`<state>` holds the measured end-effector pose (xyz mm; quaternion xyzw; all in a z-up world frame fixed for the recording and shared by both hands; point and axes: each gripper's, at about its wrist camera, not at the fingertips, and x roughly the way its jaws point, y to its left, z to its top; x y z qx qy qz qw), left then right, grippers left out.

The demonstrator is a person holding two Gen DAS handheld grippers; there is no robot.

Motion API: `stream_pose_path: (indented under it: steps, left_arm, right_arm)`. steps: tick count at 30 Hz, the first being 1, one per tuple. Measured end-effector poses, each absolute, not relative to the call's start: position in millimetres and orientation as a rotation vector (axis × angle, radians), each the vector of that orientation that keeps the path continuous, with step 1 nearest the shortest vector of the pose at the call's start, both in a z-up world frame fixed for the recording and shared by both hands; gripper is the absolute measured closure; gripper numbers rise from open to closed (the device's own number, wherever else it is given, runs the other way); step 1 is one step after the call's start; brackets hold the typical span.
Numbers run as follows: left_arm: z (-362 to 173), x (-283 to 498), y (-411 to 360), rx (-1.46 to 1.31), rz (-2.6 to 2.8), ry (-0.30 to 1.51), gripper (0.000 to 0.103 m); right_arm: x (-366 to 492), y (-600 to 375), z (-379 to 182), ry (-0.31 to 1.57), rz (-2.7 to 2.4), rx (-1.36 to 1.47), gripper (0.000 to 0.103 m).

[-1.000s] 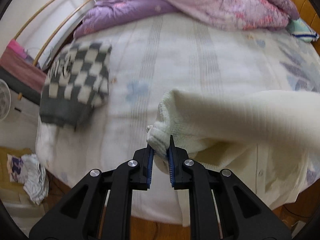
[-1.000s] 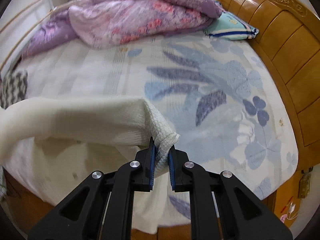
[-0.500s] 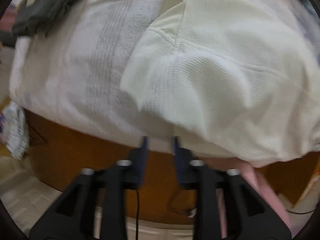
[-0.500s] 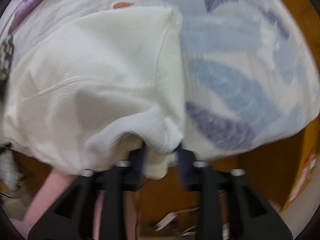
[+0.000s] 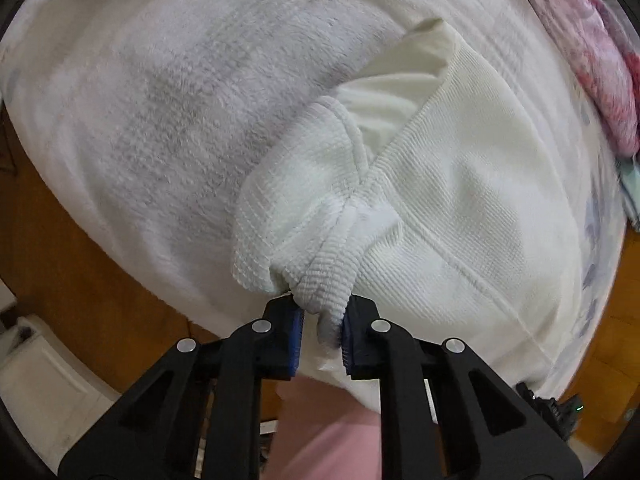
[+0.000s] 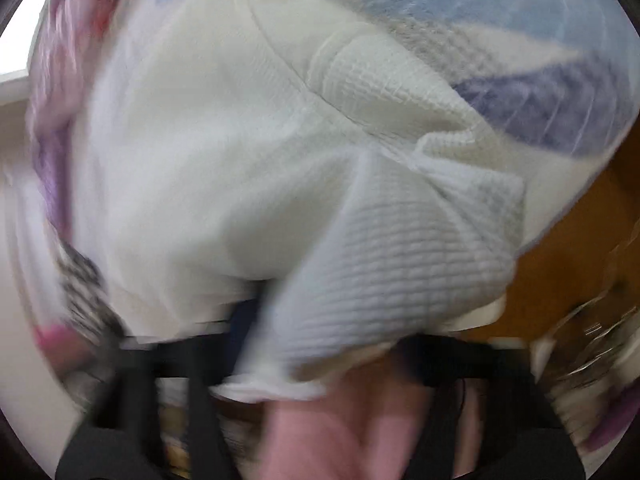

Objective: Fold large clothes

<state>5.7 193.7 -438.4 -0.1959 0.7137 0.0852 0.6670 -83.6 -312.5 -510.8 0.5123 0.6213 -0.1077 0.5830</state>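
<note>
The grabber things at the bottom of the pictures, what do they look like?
The left gripper has two black fingers built like open frames with triangle gaps, round silver bolts at the joints, and ridged blue pads on the inner faces. The right gripper looks black too, but that view is too blurred to show more.

Bed (image 5: 168,128): covered by a white fleecy sheet (image 5: 200,60) with faint grey stripes on the left wrist view side; on the right wrist view the same cover shows a blue-and-purple leaf print (image 6: 520,80). Wooden bed frame (image 5: 80,264) shows under the near edge. Lying directly on it: cream waffle-knit garment (image 5: 472,200), spread flat near the edge, its bunched corner hanging over the edge. Pink-purple floral quilt (image 5: 592,52) at the far side, touching the sheet, apart from the garment. Black-and-white checked cloth (image 6: 84,292) at left in the right wrist view, blurred; contact with the garment can't be judged.
</note>
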Motion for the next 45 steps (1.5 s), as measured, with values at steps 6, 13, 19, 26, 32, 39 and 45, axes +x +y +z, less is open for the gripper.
stream_pose_path:
  steps: [6,13,19,26,32,39,45]
  left_arm:
    - [-442.2,-23.2,179.3,-0.238,0.167,1.656,0.089]
    - [-446.9,-9.5,152.9,0.03,0.07,1.725,0.074]
    - [-398.8,9.8,171.5,0.171,0.053,1.689,0.027]
    - [-372.6,100.9,188.9,0.088,0.059,1.583,0.026]
    - [-386.4,165.4,180.0,-0.008,0.003,1.534,0.025]
    - [-450.0,197.2,172.2,-0.011,0.092,1.545,0.026]
    - [-458.3,198.2,160.6,-0.097,0.063,1.498,0.09]
  right_arm:
    - [-100.6,-302.7,-506.5,1.605,-0.368,0.951,0.096]
    - [-139.7,-325.8,-530.3,1.76,-0.503,1.042,0.097]
    - [-129.4,-361.4,-458.5,1.705,-0.519,0.9,0.022]
    - [-37.2,-397.1,-414.5,1.542,-0.459,0.831,0.02]
    - [68.7,-403.8,-429.2,1.477,-0.344,0.73,0.02]
    - [111.4,-408.4,-505.3,1.518,-0.306,0.829,0.02]
    - [118.6,-408.8,-542.8,1.493,-0.363,1.038,0.052]
